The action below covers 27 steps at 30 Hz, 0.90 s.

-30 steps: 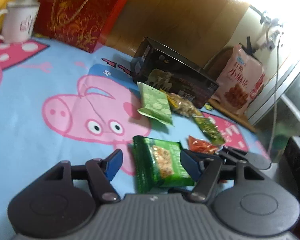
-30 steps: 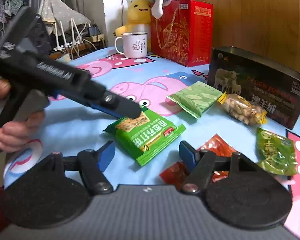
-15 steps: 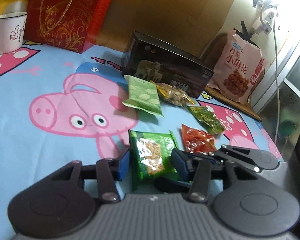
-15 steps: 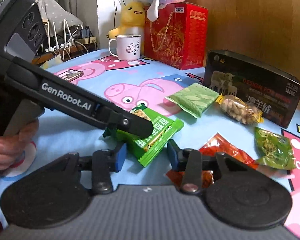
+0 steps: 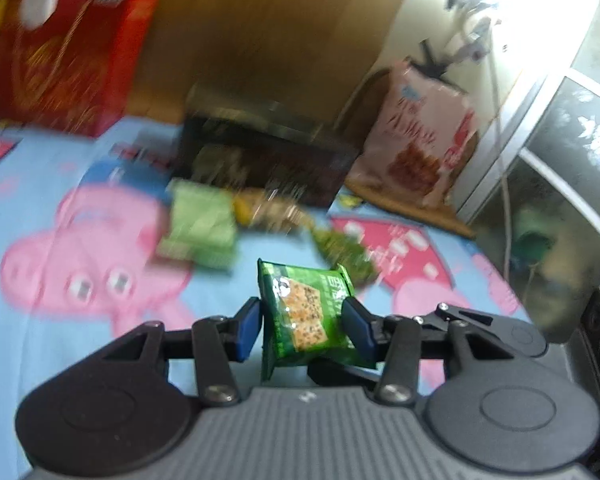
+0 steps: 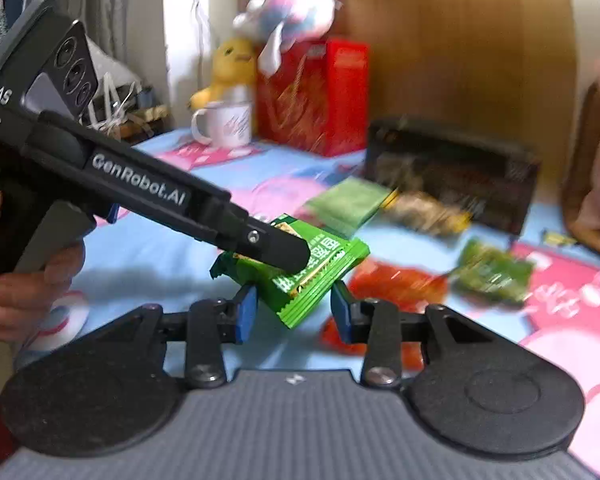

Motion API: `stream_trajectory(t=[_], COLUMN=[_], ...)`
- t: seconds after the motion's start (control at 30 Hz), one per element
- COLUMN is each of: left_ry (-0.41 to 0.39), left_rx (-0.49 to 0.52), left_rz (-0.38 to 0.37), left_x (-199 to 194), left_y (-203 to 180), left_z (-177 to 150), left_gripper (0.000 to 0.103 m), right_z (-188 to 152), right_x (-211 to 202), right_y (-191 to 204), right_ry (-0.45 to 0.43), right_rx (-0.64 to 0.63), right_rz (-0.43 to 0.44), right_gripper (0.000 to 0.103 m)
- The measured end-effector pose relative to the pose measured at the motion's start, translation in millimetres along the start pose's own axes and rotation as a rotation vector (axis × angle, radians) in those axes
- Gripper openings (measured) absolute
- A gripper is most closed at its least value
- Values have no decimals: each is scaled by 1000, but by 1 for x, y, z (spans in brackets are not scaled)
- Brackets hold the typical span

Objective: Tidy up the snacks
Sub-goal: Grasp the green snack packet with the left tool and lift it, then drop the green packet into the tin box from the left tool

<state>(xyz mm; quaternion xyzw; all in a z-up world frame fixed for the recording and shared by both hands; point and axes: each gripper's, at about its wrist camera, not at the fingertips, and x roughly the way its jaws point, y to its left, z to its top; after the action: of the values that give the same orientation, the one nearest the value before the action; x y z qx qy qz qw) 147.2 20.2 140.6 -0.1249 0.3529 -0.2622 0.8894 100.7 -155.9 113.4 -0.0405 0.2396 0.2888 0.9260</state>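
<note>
Fingers first: my left gripper [image 5: 302, 320] has its two blue pads pressed on one green cracker packet [image 5: 306, 300], which stands tilted between them, low in the middle of the left wrist view and clear of the cloth. In the right wrist view, one of those left fingers lies across the top of the packet, and a hand [image 6: 20, 288] at the left edge holds the gripper's handle. The right gripper [image 6: 292, 312] has the packet's lower corner between its fingers. They are closing on it, and I still see a thin gap at the right-hand pad.

Just beyond, four more small packets lie flat. One red packet [image 6: 396, 280] sits right of centre, partly behind the right finger. One dark green packet [image 6: 496, 272] is further right. One pale green packet [image 6: 348, 204] lies in mid frame, with one yellowish nut packet [image 6: 424, 212] touching its right side. All four are blurred.

Behind them stands one dark box [image 6: 460, 168]. One large pink snack bag [image 5: 420, 136] leans upright at its right in the left wrist view.

Further back, upper middle of the right wrist view, I count one red gift box [image 6: 312, 100] and one white mug [image 6: 228, 124]. There are two plush toys: a yellow duck [image 6: 232, 64] and a pink and blue toy [image 6: 292, 4] on top of the box.

Everything rests on a blue cloth [image 6: 148, 248] printed with pink cartoon pigs. A wooden panel [image 6: 460, 40] closes the back of the room.
</note>
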Motion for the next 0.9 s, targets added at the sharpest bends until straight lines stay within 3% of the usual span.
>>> stream_trajectory(t=[0.23, 0.47, 0.7, 0.77, 0.9], left_ry=[-112, -96, -52, -58, -90], left_rx=[95, 47, 45, 25, 20], left_rz=[-5, 2, 22, 1, -24], left_x=[28, 97, 163, 159, 124], left_y=[-11, 12, 17, 21, 26], left_z=[74, 141, 160, 155, 136], left_gripper=[44, 44, 49, 50, 53], right_z=[54, 96, 97, 93, 78], right_x=[19, 82, 113, 106, 68], right_y=[-39, -97, -147, -153, -154], right_ry=[-117, -98, -48, -71, -123], right_rx=[-9, 32, 69, 97, 183], right_rz=[-113, -156, -273, -308, -275], right_gripper=[43, 43, 49, 52, 52])
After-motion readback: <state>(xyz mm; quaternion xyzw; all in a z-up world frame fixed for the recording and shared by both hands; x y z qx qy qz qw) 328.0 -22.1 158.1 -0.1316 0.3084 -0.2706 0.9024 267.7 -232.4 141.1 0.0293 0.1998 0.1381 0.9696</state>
